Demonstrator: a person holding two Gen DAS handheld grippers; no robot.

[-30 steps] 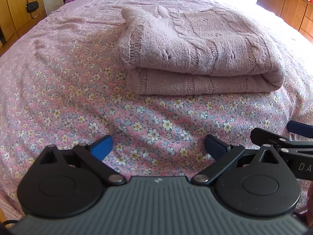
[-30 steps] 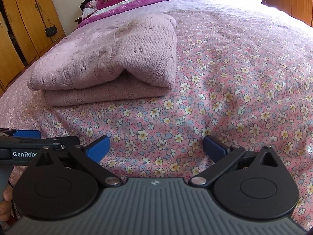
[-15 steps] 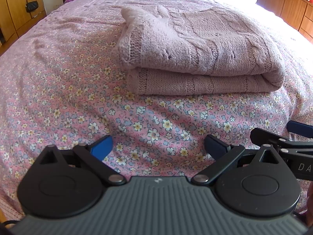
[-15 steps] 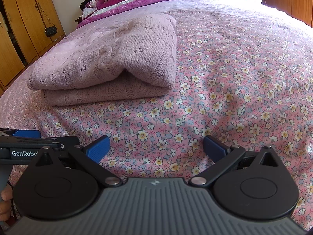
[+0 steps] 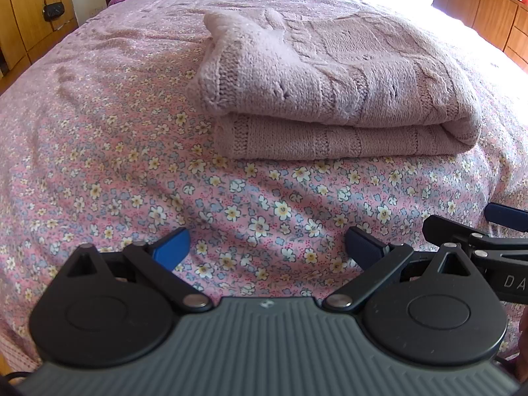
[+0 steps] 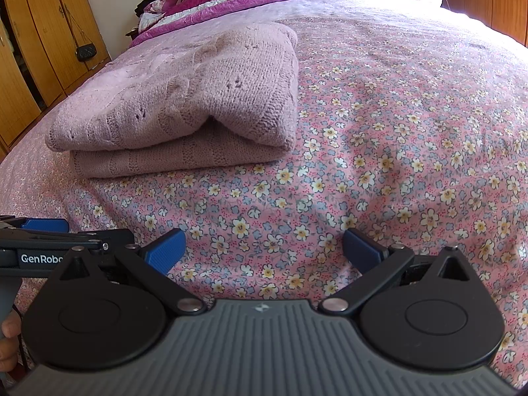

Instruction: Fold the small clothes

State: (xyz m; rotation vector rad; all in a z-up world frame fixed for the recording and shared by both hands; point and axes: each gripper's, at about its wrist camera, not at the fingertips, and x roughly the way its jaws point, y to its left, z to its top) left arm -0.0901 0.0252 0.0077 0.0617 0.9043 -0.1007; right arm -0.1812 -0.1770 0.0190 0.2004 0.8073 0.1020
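Sweater sits folded on the bed, stacked in 2 visible layers, ribbed hem edge facing me. Looks like the fold's done on this piece, judging by the tidy rectangle, tho top layer bulges a bit at 1 corner.

My left tongs are spread wide, nothing between the blue pads, parked short of the sweater over bare sheet. Right tongs same: wide apart, empty, near the sweater's front edge but not touching. Both held low and back, I'd guess to stay clear of the stack so it doesn't get dragged.

Materials: sweater is chunky dusty-pink knit w/ cable pattern + small eyelet holes, soft and thick, so folds round off rather than crease. Should hold shape by own weight, but would snag easy on pad edges. Sheet under it is thin pink floral cotton, lightly wrinkled. Beyond the sweater: purple quilt at headboard end. Left of sweater: wood wardrobe w/ small black bag hanging.
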